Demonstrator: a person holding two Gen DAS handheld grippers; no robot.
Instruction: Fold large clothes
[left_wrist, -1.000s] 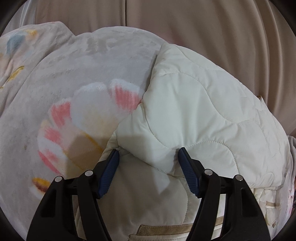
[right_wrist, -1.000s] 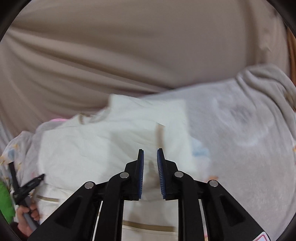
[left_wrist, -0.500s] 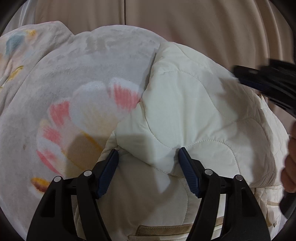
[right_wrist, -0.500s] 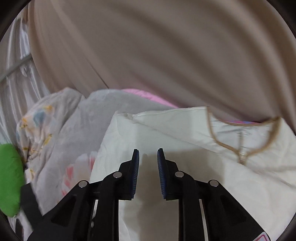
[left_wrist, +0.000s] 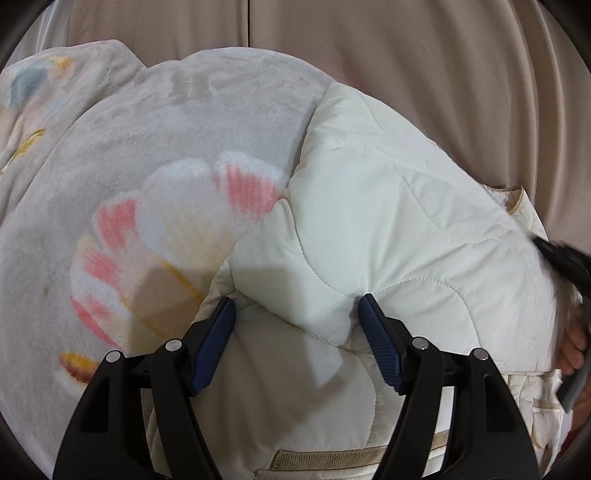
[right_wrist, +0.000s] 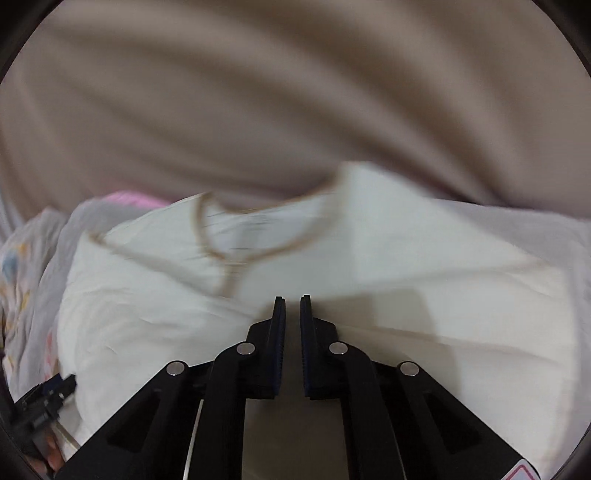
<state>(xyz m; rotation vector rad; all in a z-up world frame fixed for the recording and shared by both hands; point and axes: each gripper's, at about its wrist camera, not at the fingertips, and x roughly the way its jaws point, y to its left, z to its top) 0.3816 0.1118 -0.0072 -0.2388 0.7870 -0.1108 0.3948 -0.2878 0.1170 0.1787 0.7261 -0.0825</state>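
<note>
Left gripper (left_wrist: 297, 314), right gripper (right_wrist: 292, 308): black frames; ribbed blue pads (left_wrist: 376, 343); silver screws (right_wrist: 246, 348).

Motion blur smears the jacket's neckline (right_wrist: 236, 236); its lower hem is cut off.

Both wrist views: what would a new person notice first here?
The cream quilted jacket fills the centre, lying on a grey fleece blanket with a pink-and-white flower print. The left gripper stands wide open at a jacket fold, while the right gripper is nearly closed above the tan-trimmed neckline.
</note>
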